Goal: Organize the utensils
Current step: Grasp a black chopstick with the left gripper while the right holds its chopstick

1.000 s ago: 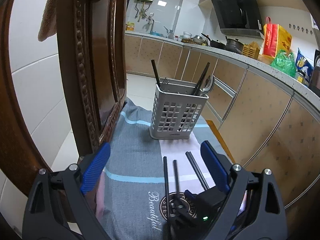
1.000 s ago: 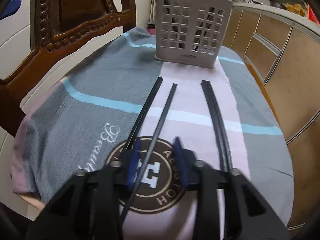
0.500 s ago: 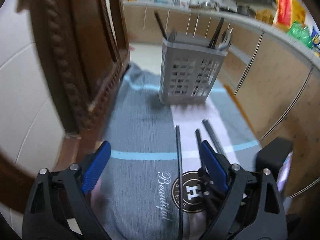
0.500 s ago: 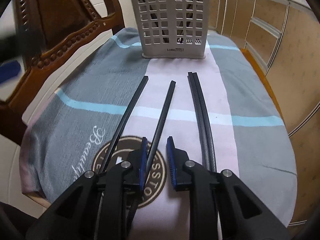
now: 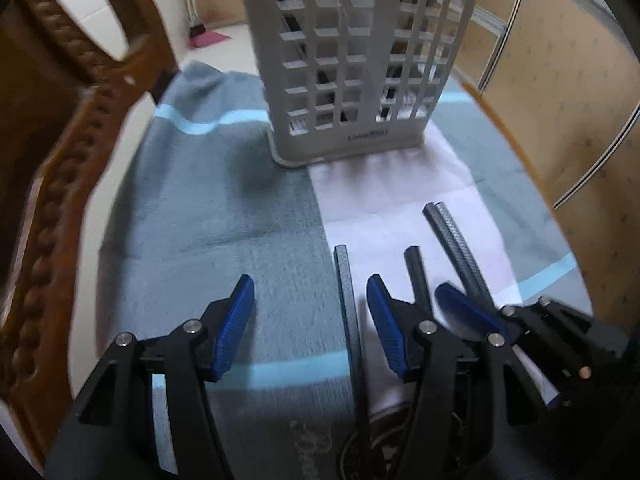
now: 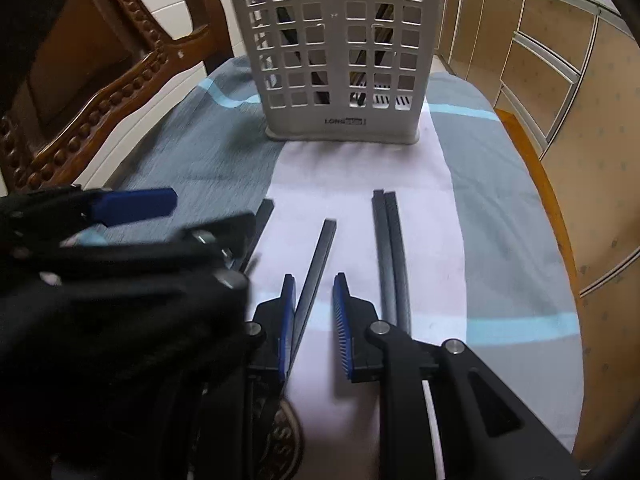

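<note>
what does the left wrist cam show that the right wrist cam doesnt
Only the left wrist view: the leftmost chopstick lying untouched between the pads of the left gripper, whose jaws have just been closing.
Only the right wrist view: the second chopstick lying between the parted pads of the right gripper, against the picture-left pad.
Both: the grey basket, the paired chopsticks, the striped cloth and the wooden chair.

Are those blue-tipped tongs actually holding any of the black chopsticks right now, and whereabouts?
Neither grips yet. The left hand-held gripper straddles the leftmost chopstick, jaws just closing. The right hand-held gripper brackets the middle chopstick with a gap.
</note>
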